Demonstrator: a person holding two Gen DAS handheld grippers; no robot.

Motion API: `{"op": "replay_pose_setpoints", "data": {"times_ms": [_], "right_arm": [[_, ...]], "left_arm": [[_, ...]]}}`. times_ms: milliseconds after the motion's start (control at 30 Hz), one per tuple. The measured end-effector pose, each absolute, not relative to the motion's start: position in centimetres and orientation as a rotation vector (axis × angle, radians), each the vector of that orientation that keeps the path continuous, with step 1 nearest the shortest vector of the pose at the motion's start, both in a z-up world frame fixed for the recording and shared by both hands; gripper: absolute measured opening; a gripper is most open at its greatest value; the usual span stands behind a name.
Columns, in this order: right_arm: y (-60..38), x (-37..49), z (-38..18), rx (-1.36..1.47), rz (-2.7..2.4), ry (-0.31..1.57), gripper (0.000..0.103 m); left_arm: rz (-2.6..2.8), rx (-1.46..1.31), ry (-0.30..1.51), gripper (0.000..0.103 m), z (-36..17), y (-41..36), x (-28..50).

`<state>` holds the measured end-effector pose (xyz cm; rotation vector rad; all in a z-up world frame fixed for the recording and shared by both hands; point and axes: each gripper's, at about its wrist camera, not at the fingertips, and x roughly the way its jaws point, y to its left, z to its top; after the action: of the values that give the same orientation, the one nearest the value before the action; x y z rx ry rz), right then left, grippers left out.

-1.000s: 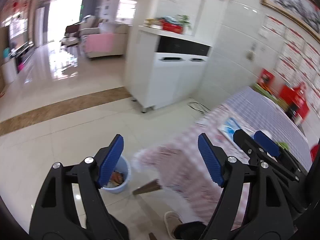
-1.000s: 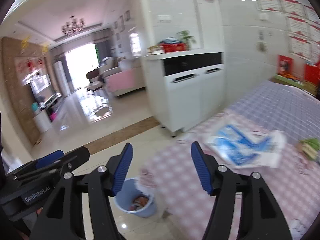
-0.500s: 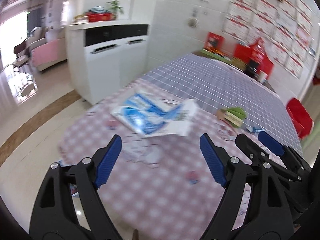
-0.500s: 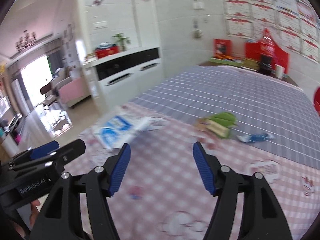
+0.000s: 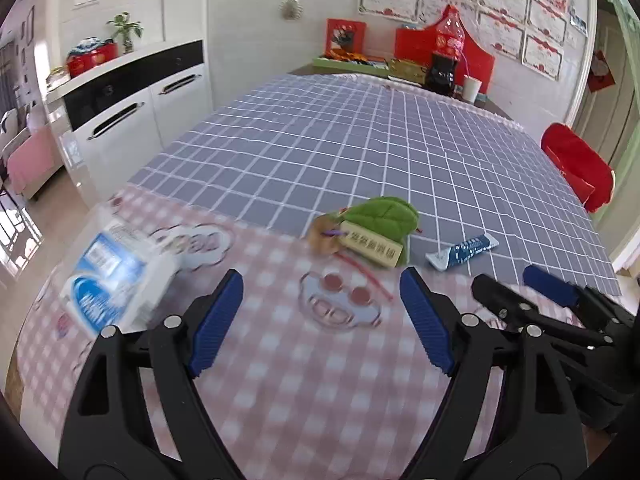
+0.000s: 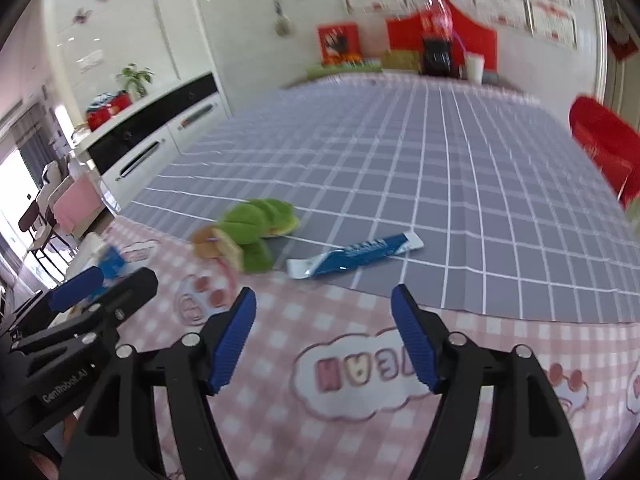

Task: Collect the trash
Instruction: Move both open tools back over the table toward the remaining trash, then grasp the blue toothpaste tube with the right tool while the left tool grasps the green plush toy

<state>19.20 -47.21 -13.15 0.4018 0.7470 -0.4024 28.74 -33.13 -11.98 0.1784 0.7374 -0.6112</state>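
We hold both claws empty above the checked-cloth tabletop (image 6: 460,184): left claw (image 5: 320,320) wide open, right claw (image 6: 324,336) opening toward the blue-and-white flattened tube (image 6: 354,254) at twelve o'clock, ready to grasp.

"GenRobot.AI" on left tongs (image 6: 76,292)

On the table (image 5: 360,140), the sachet (image 5: 462,249) lies right of what may be a leaf-wrapped packet (image 5: 380,220).
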Motion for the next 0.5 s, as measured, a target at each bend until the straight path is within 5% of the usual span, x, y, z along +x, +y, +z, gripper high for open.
{"op": "replay_pose_setpoints", "data": {"times_ms": [500], "right_arm": [[-52.0, 25.1, -15.6, 0.398, -0.429, 0.859, 0.071]], "left_arm": [[-0.574, 0.263, 0.799, 0.081, -14.4, -38.8, 35.3]]}}
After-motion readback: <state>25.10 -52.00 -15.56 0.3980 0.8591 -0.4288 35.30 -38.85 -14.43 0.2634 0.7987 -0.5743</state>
